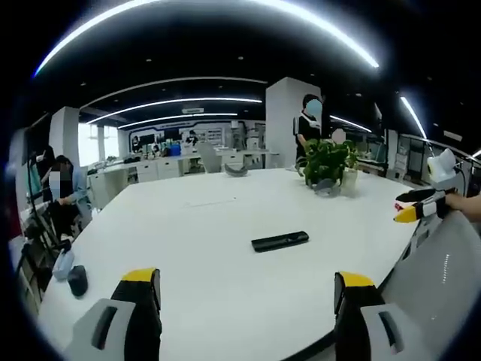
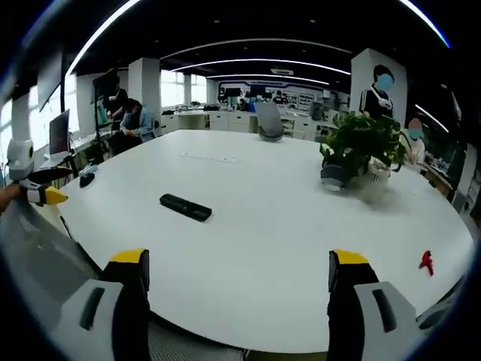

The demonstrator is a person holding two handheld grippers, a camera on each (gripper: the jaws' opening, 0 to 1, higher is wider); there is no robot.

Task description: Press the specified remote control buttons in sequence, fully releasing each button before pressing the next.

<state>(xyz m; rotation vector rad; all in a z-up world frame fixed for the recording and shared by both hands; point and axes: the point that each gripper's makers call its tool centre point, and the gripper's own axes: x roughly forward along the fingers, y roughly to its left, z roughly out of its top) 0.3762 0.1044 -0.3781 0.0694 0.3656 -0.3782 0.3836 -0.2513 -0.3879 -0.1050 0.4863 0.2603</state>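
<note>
On the table [image 1: 225, 203], remote [image 1: 279, 241] buttons unreadable.

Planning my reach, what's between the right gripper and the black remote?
Only bare white table lies between the right gripper and the slim black remote control, seen in the right gripper view.

Evenly lit indoors by long ceiling light strips [image 1: 210, 11], bowed into arcs by fisheye distortion. Bright white table [image 2: 285, 226] with soft sheen, faint shadows. Daylight from far windows [image 2: 171, 89]. Centre sharp, edges stretched and slightly blurred.
</note>
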